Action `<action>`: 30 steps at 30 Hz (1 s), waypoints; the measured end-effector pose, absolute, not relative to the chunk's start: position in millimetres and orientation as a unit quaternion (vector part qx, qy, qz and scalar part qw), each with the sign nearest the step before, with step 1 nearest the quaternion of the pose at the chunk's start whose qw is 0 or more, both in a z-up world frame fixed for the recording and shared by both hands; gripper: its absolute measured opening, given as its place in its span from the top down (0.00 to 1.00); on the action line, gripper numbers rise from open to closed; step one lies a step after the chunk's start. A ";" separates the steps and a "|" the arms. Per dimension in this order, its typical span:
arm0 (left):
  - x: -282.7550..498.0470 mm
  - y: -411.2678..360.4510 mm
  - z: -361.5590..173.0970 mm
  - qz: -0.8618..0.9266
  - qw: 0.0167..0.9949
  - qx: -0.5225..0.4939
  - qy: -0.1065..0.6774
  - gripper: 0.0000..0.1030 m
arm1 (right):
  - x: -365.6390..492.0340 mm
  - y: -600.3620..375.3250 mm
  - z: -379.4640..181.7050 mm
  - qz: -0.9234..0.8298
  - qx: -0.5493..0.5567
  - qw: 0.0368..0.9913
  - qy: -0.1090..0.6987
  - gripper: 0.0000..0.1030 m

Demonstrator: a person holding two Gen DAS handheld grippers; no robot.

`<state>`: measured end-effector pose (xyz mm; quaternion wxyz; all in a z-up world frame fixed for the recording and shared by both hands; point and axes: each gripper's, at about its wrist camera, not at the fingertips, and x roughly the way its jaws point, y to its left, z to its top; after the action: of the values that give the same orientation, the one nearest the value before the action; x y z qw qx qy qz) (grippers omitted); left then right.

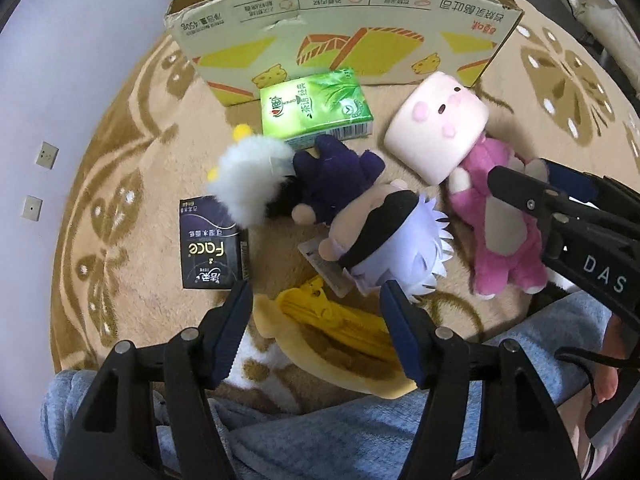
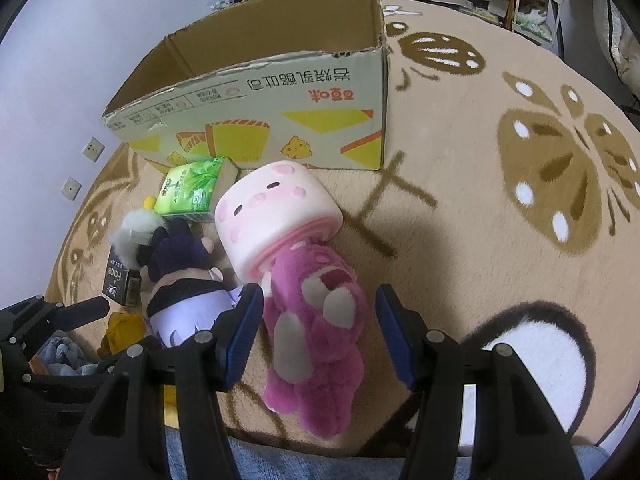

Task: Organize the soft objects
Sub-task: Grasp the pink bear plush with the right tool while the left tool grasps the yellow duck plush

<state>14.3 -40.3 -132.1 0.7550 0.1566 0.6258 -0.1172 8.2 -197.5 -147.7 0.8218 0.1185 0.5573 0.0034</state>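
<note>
Dim indoor light, soft shadows, strong fisheye bending, dark corners, slight blur.

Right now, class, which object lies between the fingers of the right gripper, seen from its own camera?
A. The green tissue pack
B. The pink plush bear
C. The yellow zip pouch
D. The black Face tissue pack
B: in the right wrist view the pink plush bear lies on the rug between the two blue fingers of the right gripper, which stand apart from it, not pressing.
</note>
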 end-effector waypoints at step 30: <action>9.6 -43.4 -159.9 -0.094 0.703 0.169 0.685 0.45 | 17.6 -194.3 -172.7 0.012 0.123 0.793 0.597 0.49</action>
<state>9.6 -43.4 -159.9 0.7027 0.1692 0.6847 -0.0941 17.6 -194.3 -172.7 0.7930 0.1226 0.5967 0.0124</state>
